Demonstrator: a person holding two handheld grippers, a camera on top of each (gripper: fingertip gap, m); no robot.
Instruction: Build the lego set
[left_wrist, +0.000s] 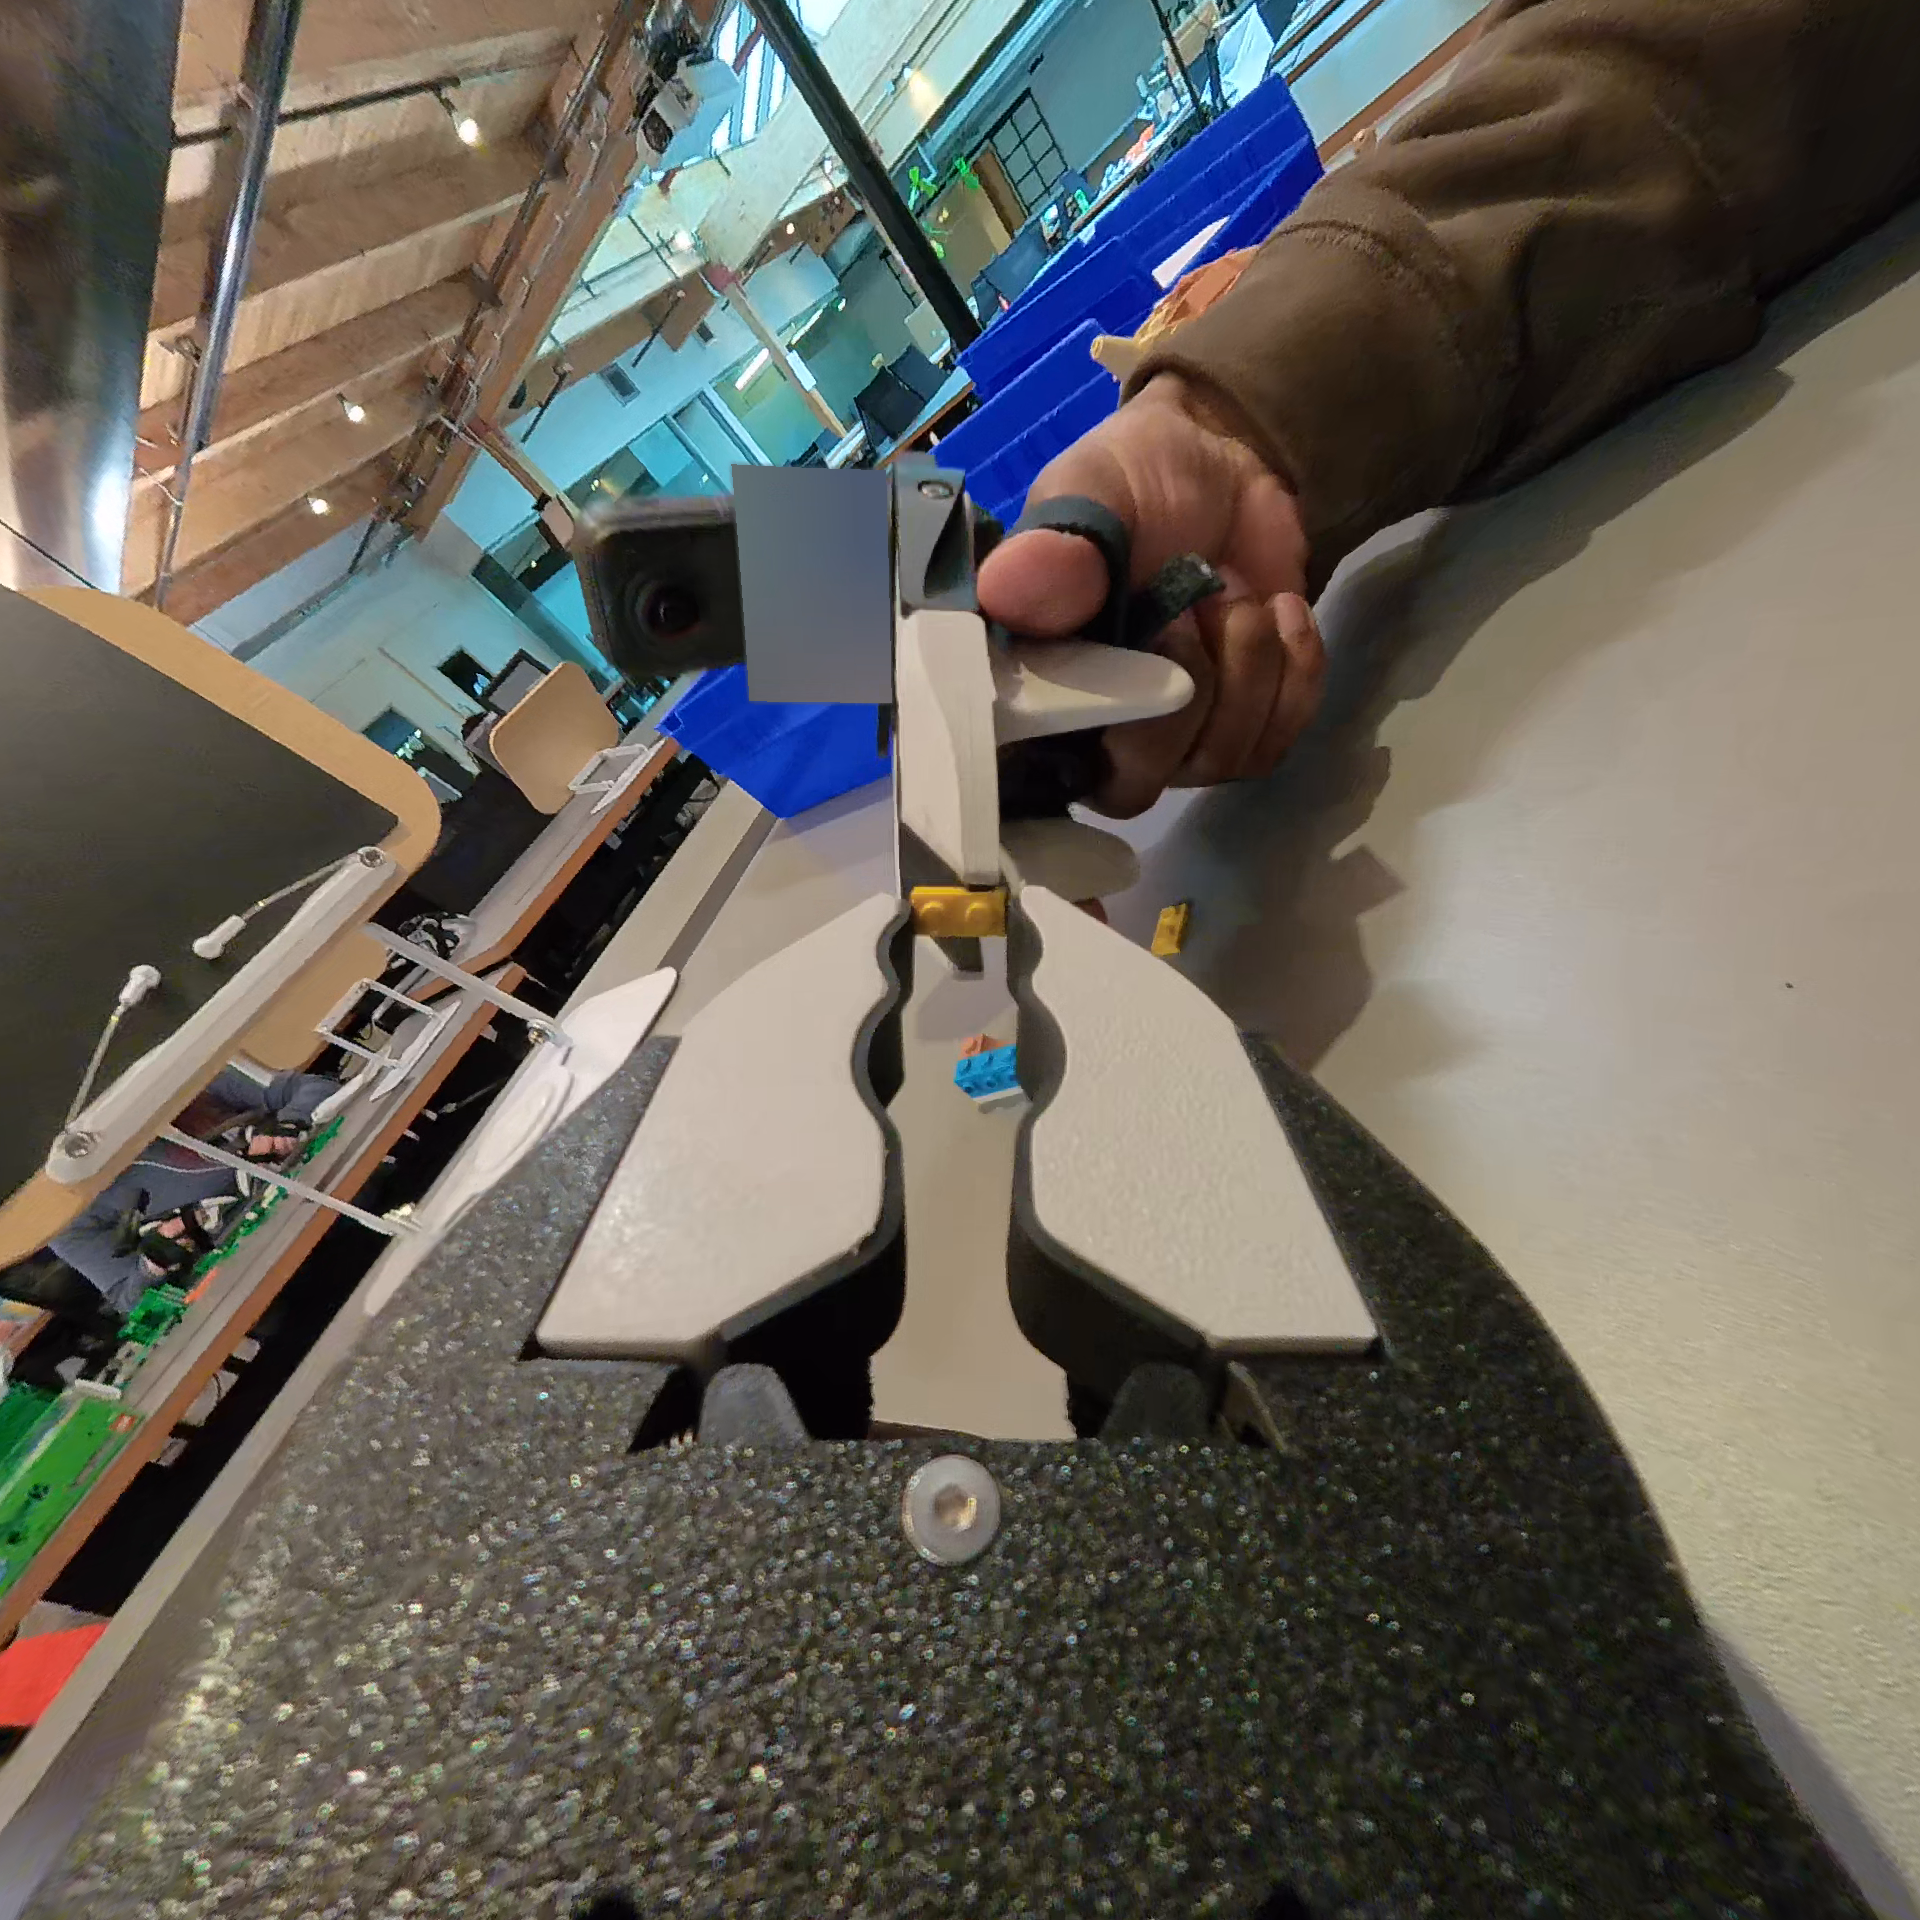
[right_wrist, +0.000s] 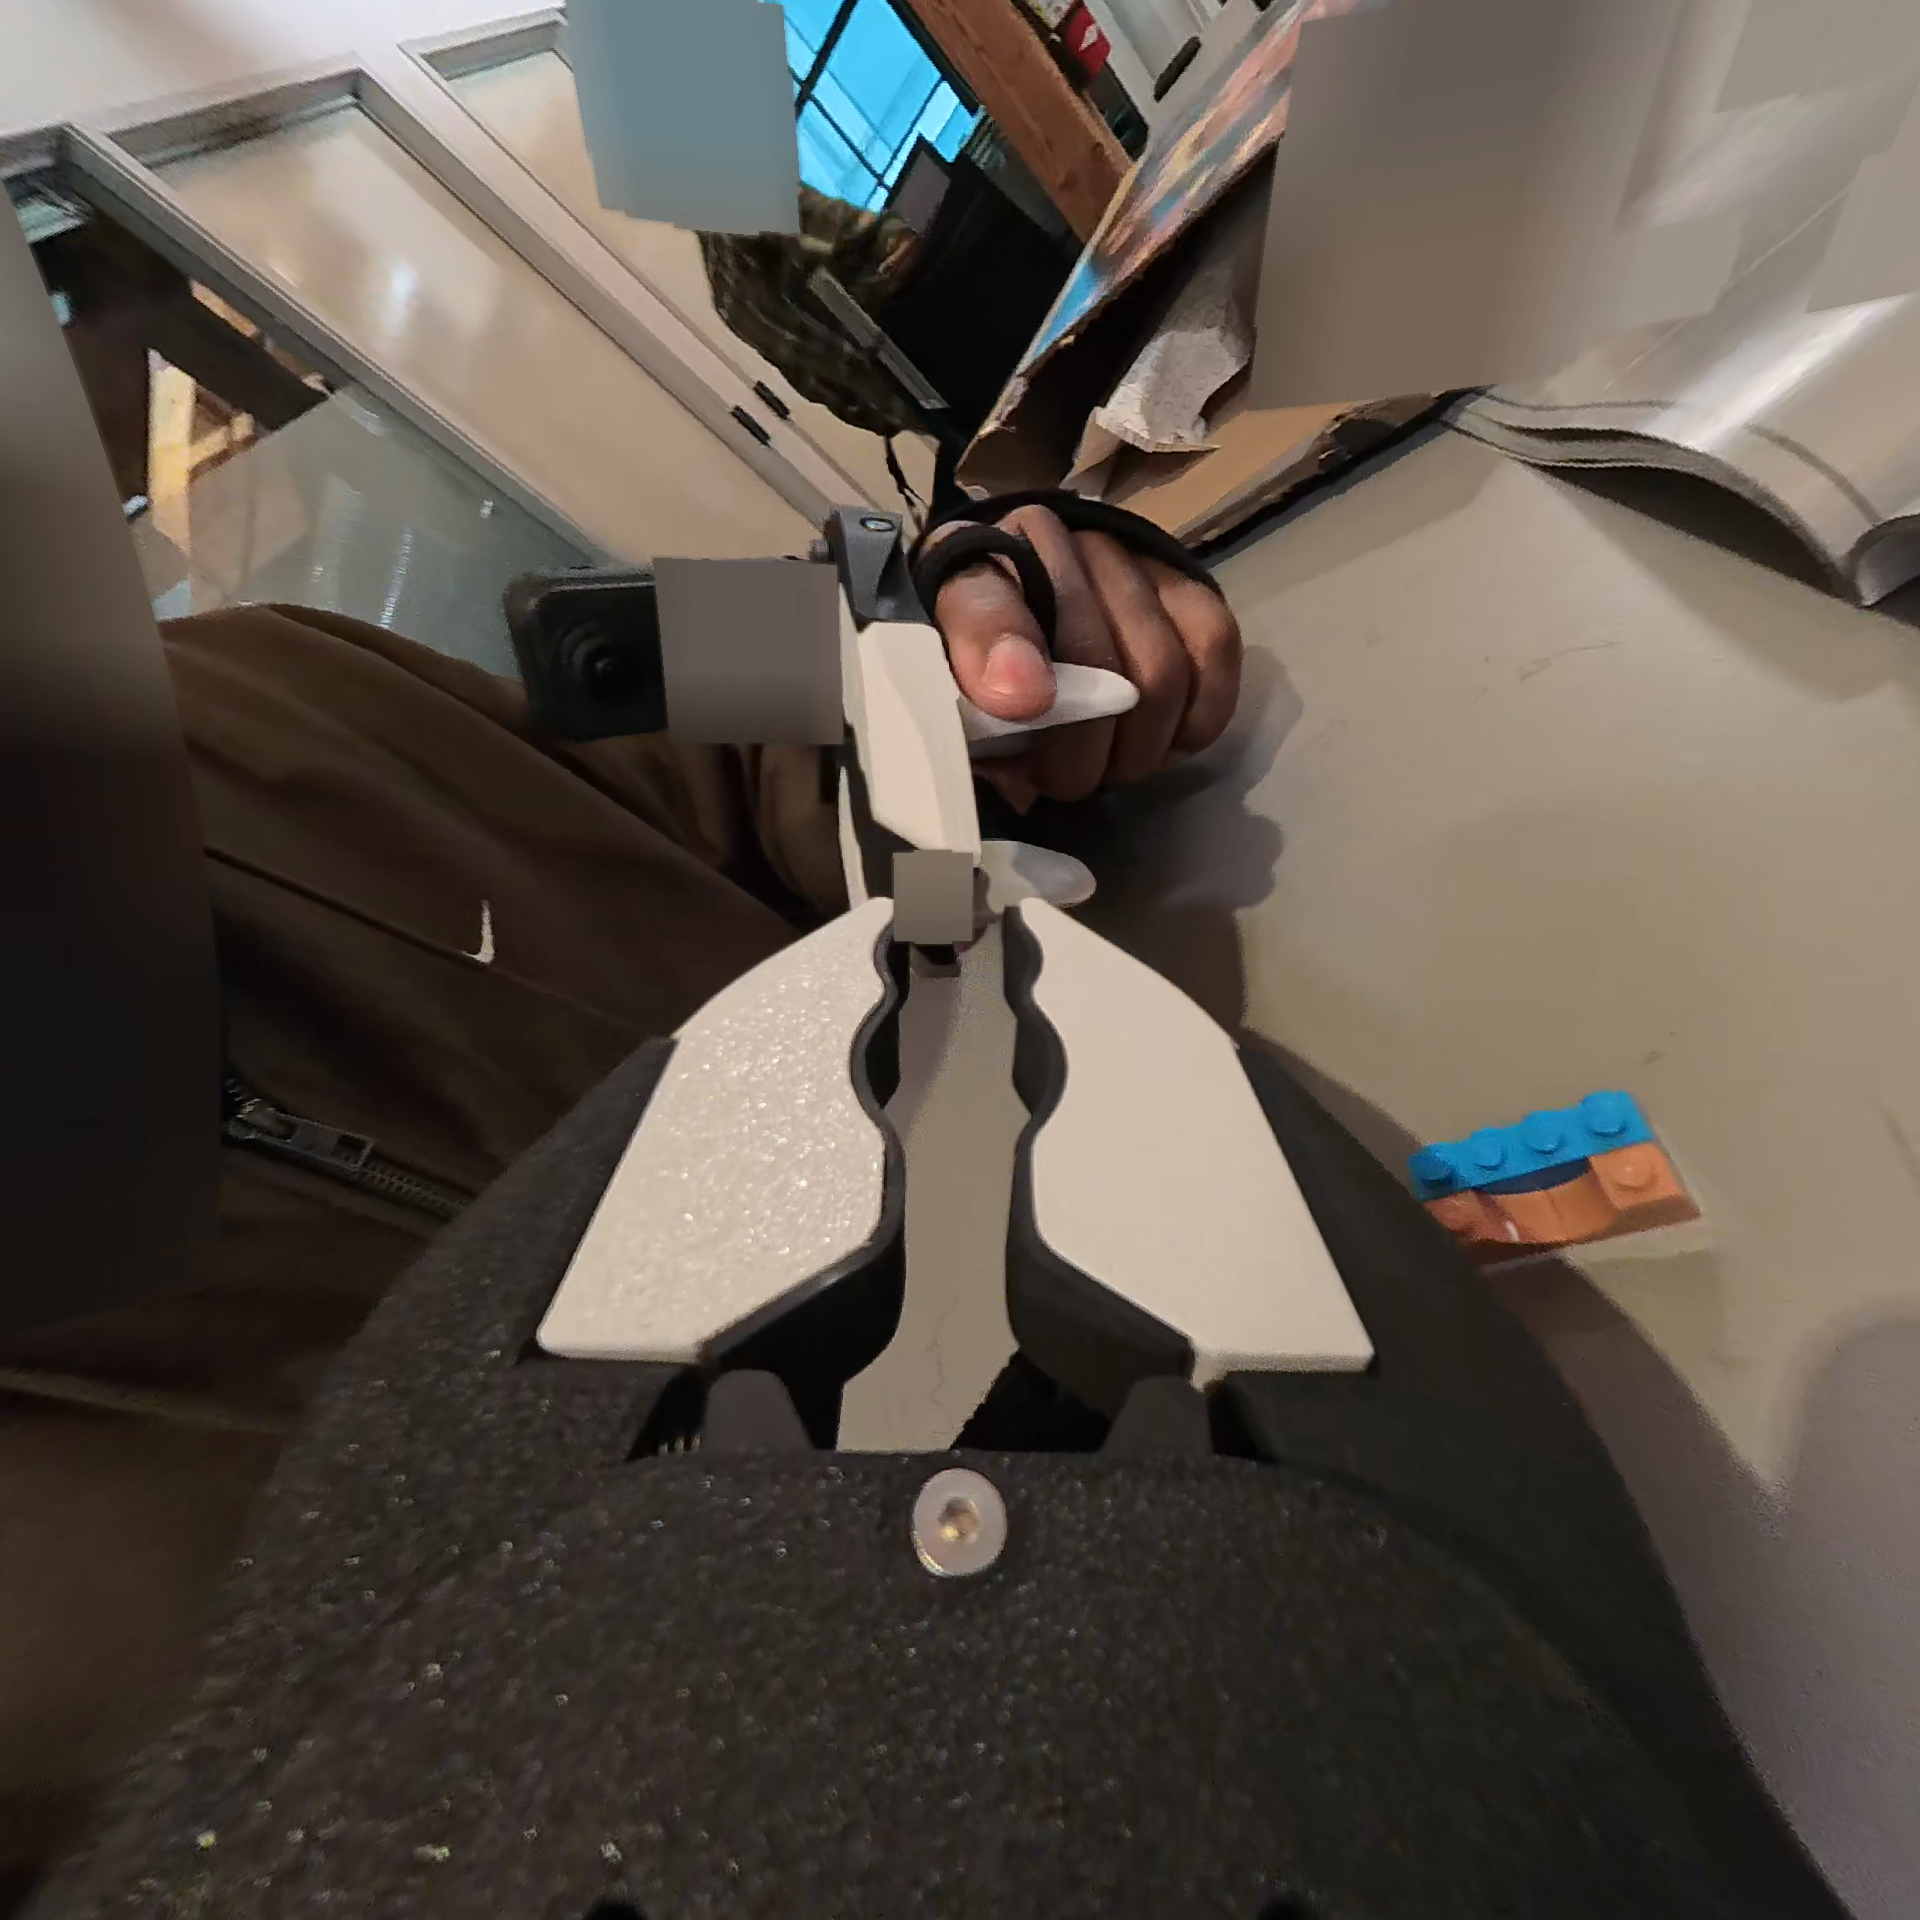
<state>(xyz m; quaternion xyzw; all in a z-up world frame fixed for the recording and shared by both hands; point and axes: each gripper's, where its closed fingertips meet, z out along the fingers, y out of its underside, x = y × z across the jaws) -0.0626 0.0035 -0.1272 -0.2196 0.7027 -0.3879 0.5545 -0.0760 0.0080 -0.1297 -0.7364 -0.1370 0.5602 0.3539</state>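
Left wrist view: blue plastic bins (left_wrist: 1132, 301) stand in a row at 1 o'clock along the far edge of the grey desk (left_wrist: 1621, 935). A wooden-edged tabletop (left_wrist: 208, 790) fills 9 o'clock; ceiling beams (left_wrist: 343, 291) run at 11 o'clock.

Right wrist view: an open booklet (right_wrist: 1704, 457) lies at 2 o'clock beside torn cardboard (right_wrist: 1164, 416).

Bright, fisheye-warped, soft shadows
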